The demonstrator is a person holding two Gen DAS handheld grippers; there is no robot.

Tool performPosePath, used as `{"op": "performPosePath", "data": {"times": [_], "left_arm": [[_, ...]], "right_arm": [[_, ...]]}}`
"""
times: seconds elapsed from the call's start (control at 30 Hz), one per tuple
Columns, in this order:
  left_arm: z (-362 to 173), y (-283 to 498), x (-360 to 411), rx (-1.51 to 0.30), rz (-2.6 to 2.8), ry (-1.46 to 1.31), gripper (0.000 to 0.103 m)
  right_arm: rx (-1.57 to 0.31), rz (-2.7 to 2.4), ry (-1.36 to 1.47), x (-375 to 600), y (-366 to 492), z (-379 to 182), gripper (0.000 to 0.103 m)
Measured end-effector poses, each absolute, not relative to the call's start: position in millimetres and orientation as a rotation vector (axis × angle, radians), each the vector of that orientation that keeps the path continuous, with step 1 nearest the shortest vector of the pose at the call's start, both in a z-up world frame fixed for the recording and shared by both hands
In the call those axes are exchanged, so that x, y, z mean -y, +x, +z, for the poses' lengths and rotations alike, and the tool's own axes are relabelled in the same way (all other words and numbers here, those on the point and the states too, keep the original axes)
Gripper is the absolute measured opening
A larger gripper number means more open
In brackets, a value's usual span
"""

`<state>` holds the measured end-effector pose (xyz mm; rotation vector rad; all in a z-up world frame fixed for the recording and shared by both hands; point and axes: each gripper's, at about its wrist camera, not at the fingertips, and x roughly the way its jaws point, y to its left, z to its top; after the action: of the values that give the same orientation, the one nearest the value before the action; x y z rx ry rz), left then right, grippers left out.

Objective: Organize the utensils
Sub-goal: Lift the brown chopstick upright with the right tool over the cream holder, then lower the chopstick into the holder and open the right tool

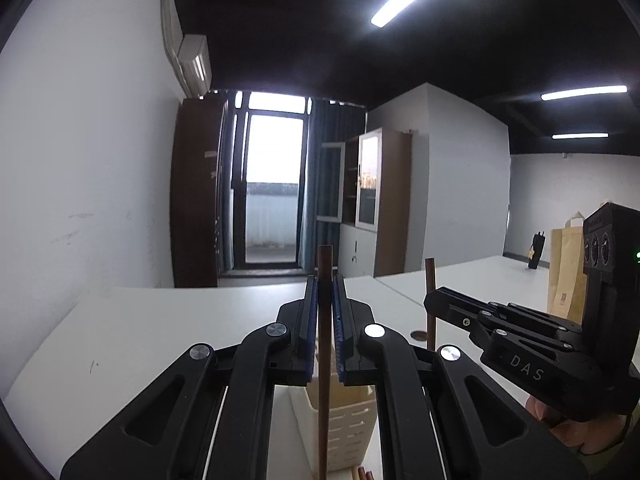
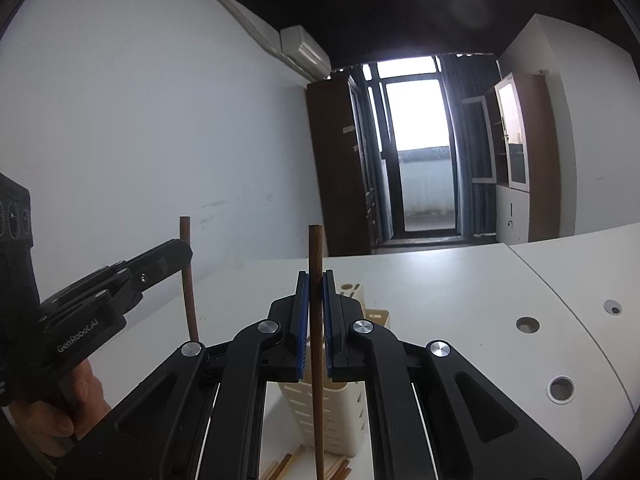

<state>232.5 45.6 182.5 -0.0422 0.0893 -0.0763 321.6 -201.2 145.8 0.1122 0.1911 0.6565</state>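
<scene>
My left gripper [image 1: 325, 280] is shut on a brown chopstick [image 1: 324, 360] held upright above a white slotted utensil holder [image 1: 344, 428]. My right gripper [image 2: 315, 274] is shut on a second brown chopstick [image 2: 316, 360], also upright, above the same holder [image 2: 340, 416]. Each gripper shows in the other's view: the right one [image 1: 430, 300] with its chopstick [image 1: 431, 308], the left one [image 2: 186, 256] with its chopstick [image 2: 188, 292]. More chopsticks [image 2: 280, 466] lie on the table by the holder's base.
The white table [image 2: 460, 300] has round cable holes [image 2: 561, 388] at the right. A brown paper bag [image 1: 566, 272] and a small dark object [image 1: 536, 252] stand at the far right. Cabinets and a balcony door are behind.
</scene>
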Motion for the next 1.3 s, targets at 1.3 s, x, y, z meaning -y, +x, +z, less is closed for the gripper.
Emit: {"op": "performPosePath", "data": {"times": [1.3], "left_arm": [[155, 286, -36, 0.111, -0.092, -0.102, 0.007]], "right_arm": [[0.030, 0.719, 0.141, 195, 364, 148, 0.007]]}}
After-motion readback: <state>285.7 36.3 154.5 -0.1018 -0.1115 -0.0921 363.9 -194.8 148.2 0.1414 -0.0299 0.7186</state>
